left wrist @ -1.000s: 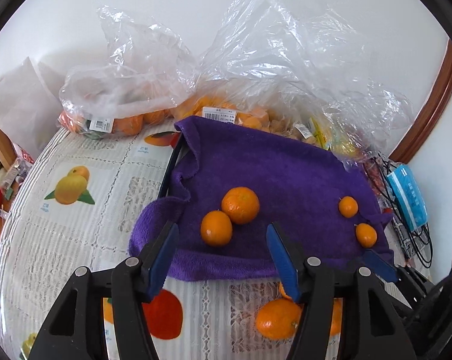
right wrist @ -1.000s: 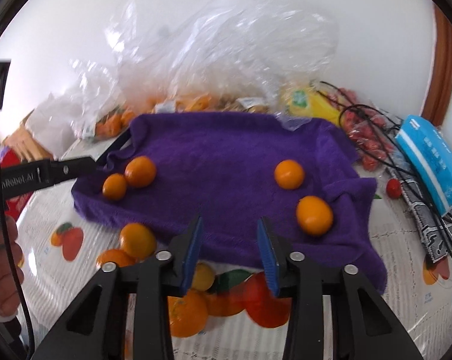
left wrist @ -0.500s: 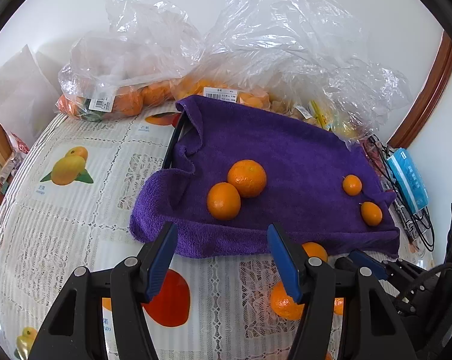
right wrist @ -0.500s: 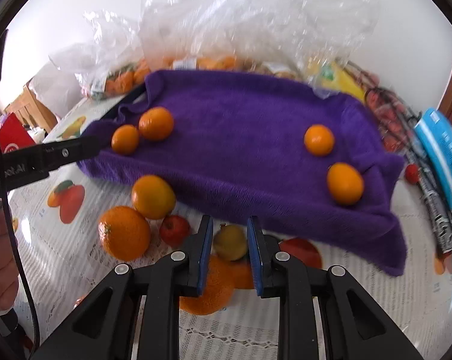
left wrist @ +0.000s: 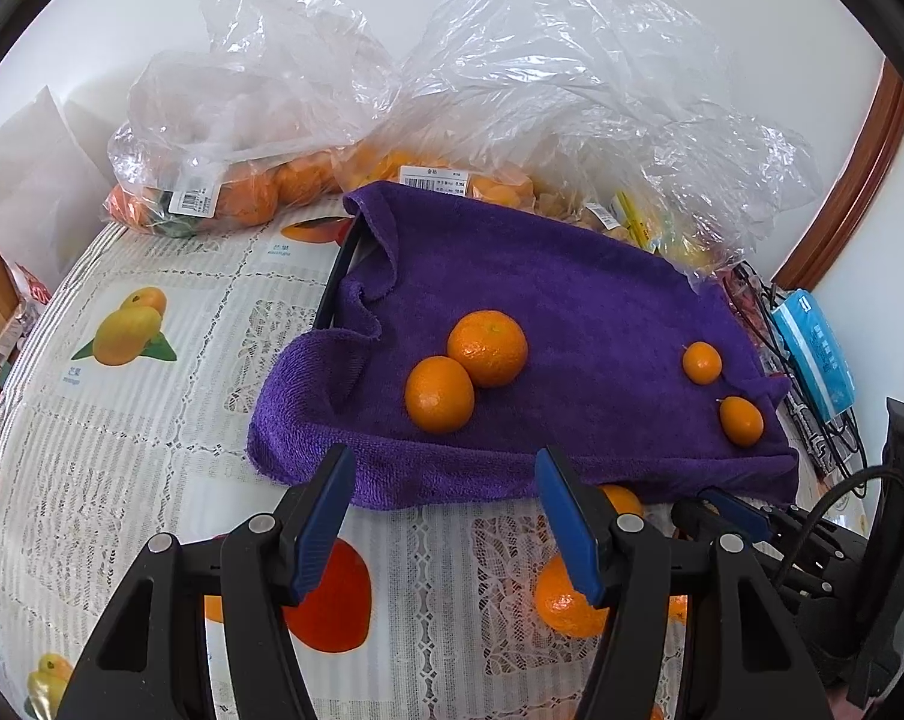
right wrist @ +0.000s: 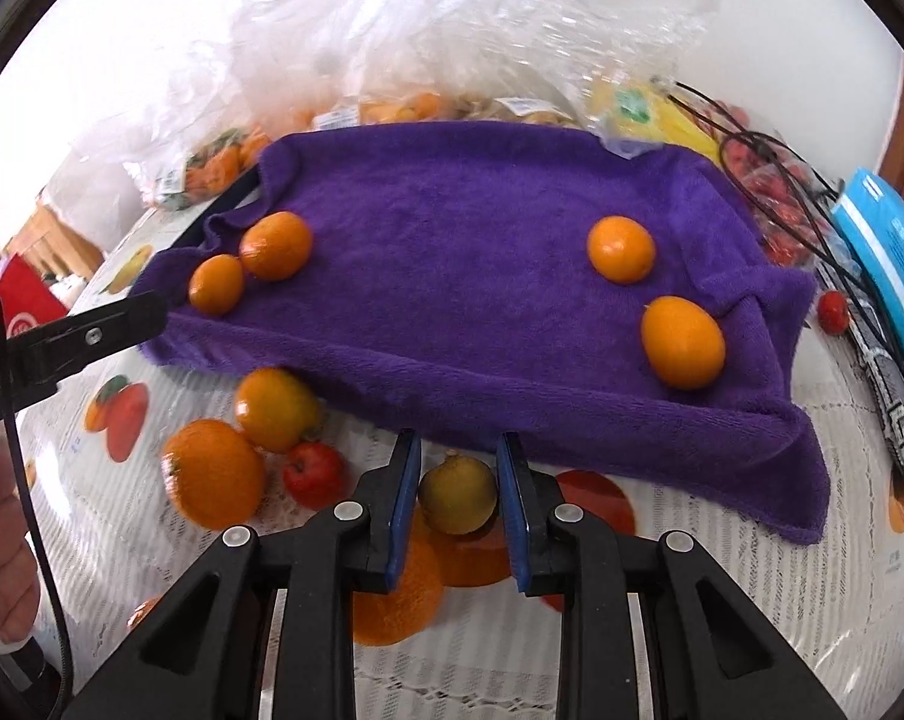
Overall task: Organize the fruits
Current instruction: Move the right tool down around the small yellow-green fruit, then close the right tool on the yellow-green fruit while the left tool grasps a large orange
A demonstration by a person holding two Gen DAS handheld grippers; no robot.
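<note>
We record the right tool (right wrist: 457, 501) clamped on a small yellow-green fruit (right wrist: 456, 495) just off the near edge of the purple towel (right wrist: 481, 276). The left tool (left wrist: 443, 516) hovers with its fingers apart and nothing between them, above that same edge. We count four oranges on the towel, two toward its left edge (left wrist: 486, 348) and two by its right edge (left wrist: 741, 420).

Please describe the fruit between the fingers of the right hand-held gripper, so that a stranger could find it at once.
Find the purple towel and follow its near edge to the right hand-held gripper. The fruit sits between its blue pads. It is small and dull yellow-green, unlike the bright oranges and the red fruit beside it.
</note>
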